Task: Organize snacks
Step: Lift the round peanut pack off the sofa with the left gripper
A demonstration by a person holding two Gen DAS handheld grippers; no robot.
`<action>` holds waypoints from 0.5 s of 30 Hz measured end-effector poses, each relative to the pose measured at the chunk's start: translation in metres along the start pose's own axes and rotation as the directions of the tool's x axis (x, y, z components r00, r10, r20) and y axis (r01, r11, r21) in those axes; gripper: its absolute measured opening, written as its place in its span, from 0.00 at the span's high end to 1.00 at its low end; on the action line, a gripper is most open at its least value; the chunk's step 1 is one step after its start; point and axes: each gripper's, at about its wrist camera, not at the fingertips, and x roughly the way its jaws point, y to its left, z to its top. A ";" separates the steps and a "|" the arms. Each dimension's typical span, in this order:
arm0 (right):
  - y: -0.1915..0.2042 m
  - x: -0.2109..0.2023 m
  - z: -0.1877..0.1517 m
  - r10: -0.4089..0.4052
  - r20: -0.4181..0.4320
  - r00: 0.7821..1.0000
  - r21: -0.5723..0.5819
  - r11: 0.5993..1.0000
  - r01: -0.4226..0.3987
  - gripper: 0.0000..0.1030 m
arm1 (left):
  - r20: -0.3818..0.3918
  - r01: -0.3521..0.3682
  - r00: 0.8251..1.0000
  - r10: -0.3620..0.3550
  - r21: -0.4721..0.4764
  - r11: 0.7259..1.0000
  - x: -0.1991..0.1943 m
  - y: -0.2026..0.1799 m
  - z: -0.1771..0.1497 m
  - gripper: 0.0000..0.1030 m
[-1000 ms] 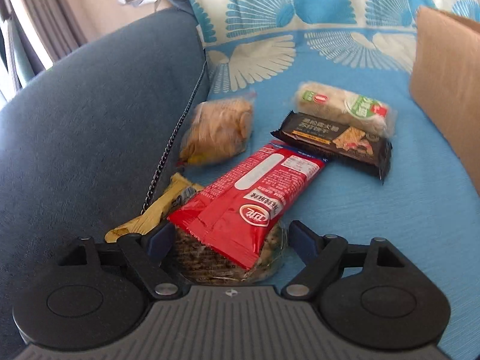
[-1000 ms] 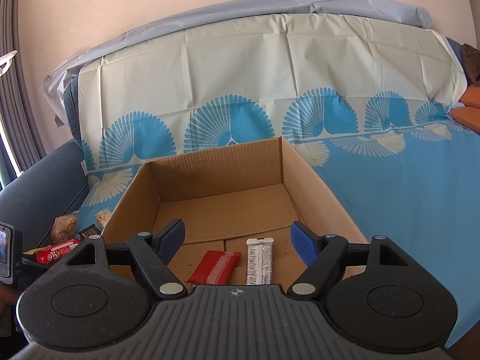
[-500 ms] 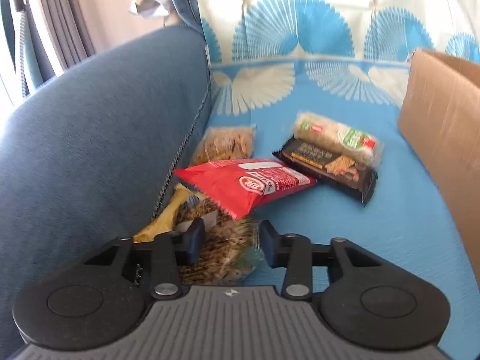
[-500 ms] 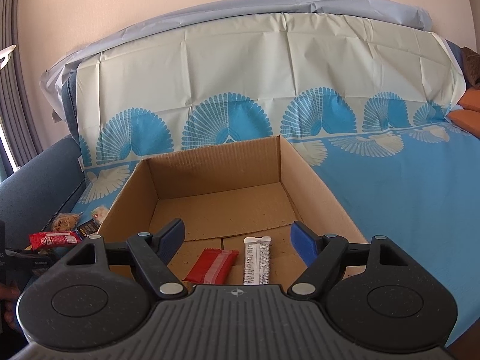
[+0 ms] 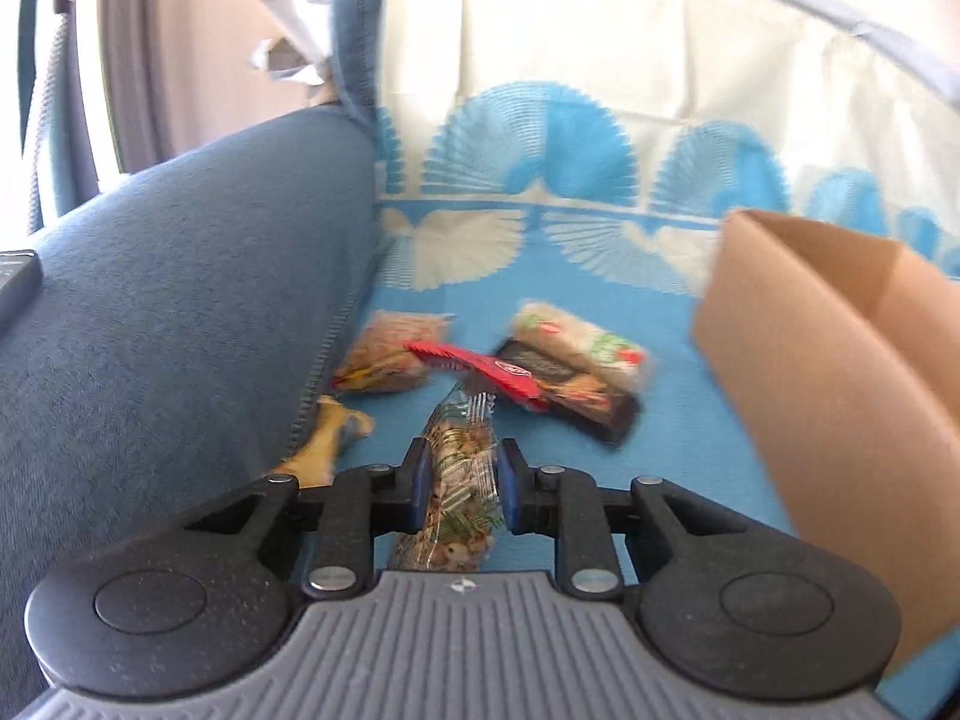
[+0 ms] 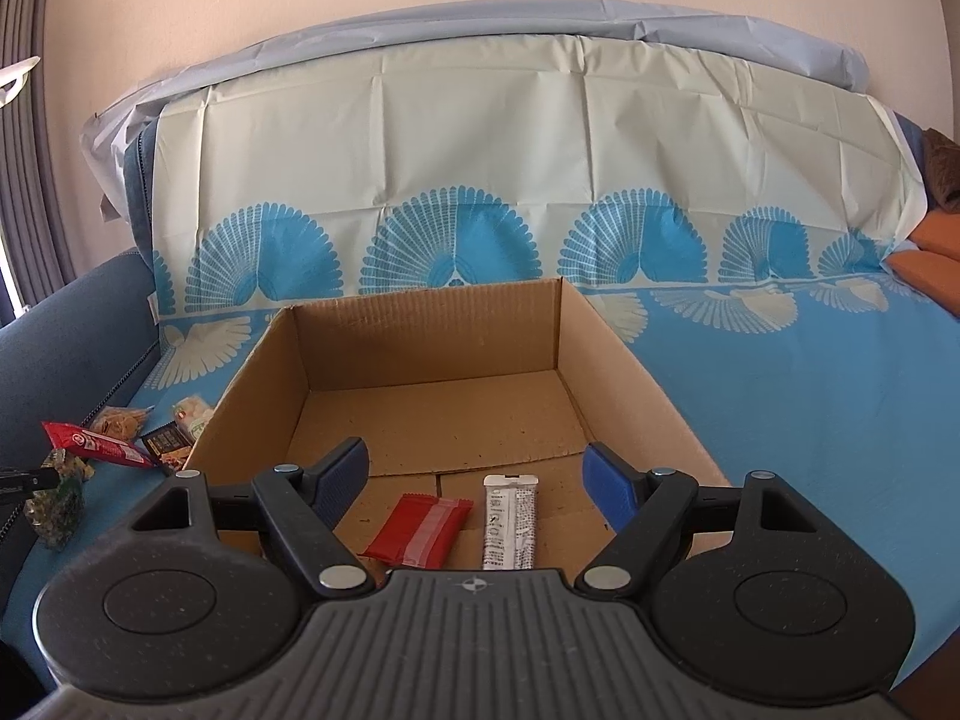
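My left gripper (image 5: 461, 480) is shut on a clear packet of mixed snacks (image 5: 459, 468) and holds it lifted above the sofa seat. A red packet (image 5: 480, 372) rests on the far end of the clear packet. Below lie a cracker bag (image 5: 390, 354), a black bar (image 5: 576, 390), a pale bar (image 5: 576, 342) and a yellow packet (image 5: 324, 438). My right gripper (image 6: 477, 480) is open and empty over the near edge of the cardboard box (image 6: 420, 348), which holds a red packet (image 6: 420, 528) and a white bar (image 6: 509, 519).
The blue sofa armrest (image 5: 180, 300) rises on the left. The cardboard box (image 5: 840, 360) stands to the right of the snack pile. A blue and white patterned cloth (image 6: 780, 390) covers the seat and backrest. An orange cushion (image 6: 924, 258) lies at the far right.
My left gripper closed on the clear snack packet and lifted it, raising the red packet lying on it. The right gripper stayed open over the box.
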 end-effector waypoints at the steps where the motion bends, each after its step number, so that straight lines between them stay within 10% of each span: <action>1: 0.002 -0.001 0.000 -0.001 0.003 1.000 -0.006 1.000 0.001 0.22 | -0.008 0.044 0.999 -0.044 -0.002 0.999 -0.003 0.000 0.000 0.75; 15: 0.025 -0.028 0.002 0.032 0.086 0.996 -0.061 0.998 -0.027 0.21 | -0.045 0.374 0.923 -0.381 -0.114 0.920 -0.026 0.005 -0.010 0.84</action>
